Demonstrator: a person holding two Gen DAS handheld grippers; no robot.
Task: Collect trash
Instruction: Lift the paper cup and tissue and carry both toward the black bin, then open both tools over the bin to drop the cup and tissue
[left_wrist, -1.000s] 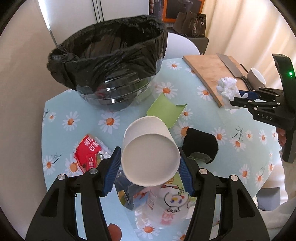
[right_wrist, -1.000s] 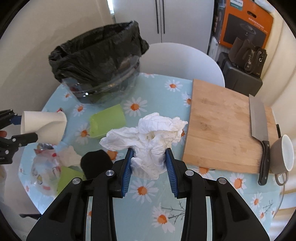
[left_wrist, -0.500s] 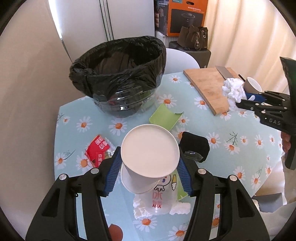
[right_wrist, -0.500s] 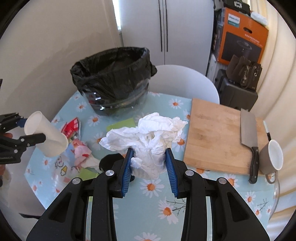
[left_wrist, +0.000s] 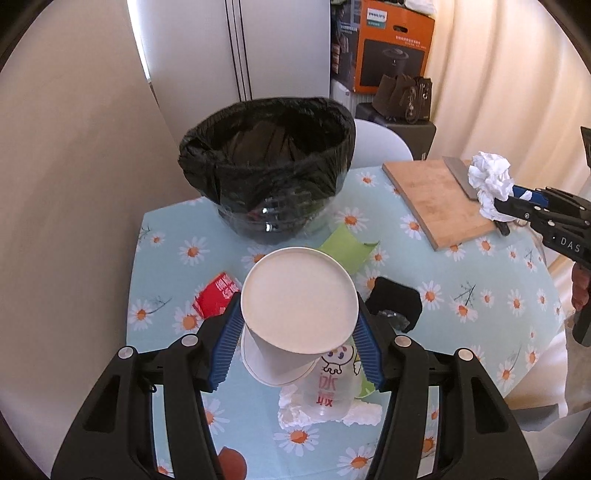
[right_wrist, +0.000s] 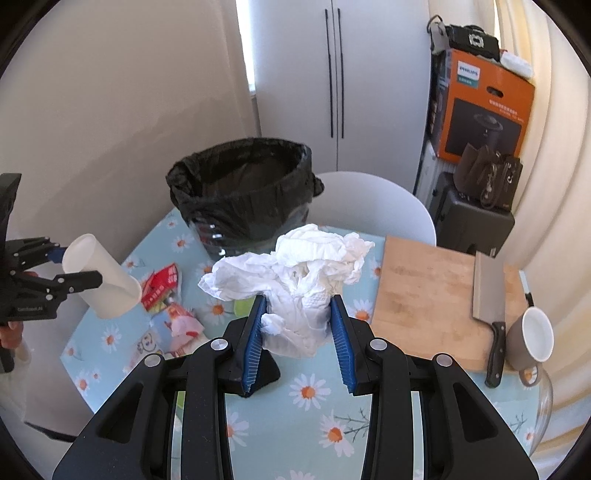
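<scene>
My left gripper (left_wrist: 297, 325) is shut on a white paper cup (left_wrist: 298, 299), held above the table with its flat bottom toward the camera. In the right wrist view that cup (right_wrist: 101, 277) hangs at the left. My right gripper (right_wrist: 297, 317) is shut on a crumpled white tissue (right_wrist: 295, 273), also lifted off the table. A bin lined with a black bag (left_wrist: 267, 170) stands open at the table's far side, beyond both grippers. On the daisy tablecloth lie a red wrapper (left_wrist: 216, 297), a clear printed plastic cup (left_wrist: 328, 391), a green piece (left_wrist: 347, 245) and a black lump (left_wrist: 397, 301).
A wooden cutting board (right_wrist: 436, 291) with a cleaver (right_wrist: 487, 295) lies at the right, a grey mug (right_wrist: 530, 339) beside it. A white chair (right_wrist: 369, 206) stands behind the table. A wall runs along the left; boxes and a bag sit at the back right.
Both grippers have risen with their loads, so the table and bin look smaller and further below. The cup has tipped, its bottom now facing the left camera more squarely.
</scene>
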